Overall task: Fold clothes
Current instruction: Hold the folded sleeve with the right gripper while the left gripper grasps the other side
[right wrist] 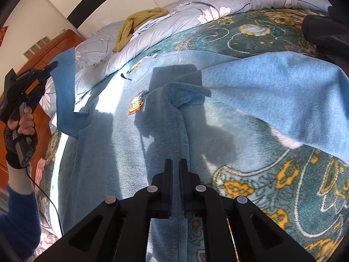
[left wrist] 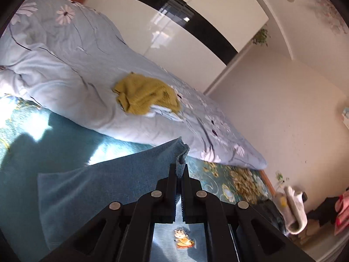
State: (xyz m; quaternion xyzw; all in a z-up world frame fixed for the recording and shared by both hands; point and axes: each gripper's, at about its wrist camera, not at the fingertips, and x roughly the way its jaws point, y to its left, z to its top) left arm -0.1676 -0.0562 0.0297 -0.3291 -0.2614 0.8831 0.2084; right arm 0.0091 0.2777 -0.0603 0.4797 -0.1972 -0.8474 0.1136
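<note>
A light blue fleece garment [right wrist: 152,152] with a small cartoon patch [right wrist: 136,106] lies spread on the teal floral bedspread [right wrist: 283,185]. My left gripper [left wrist: 180,167] is shut on an edge of this garment [left wrist: 104,185] and holds it lifted; it also shows in the right wrist view [right wrist: 49,67], holding a sleeve up at the left. My right gripper [right wrist: 175,163] hovers just above the garment's front seam, its jaws nearly shut with a narrow gap and nothing between them.
A pale blue floral duvet [left wrist: 76,65] is bunched along the bed's far side with a mustard-yellow knit garment [left wrist: 146,97] on it. White wardrobe doors [left wrist: 174,21] stand behind. A wooden headboard [right wrist: 52,50] is at the left. A dark object [right wrist: 325,30] lies at the upper right.
</note>
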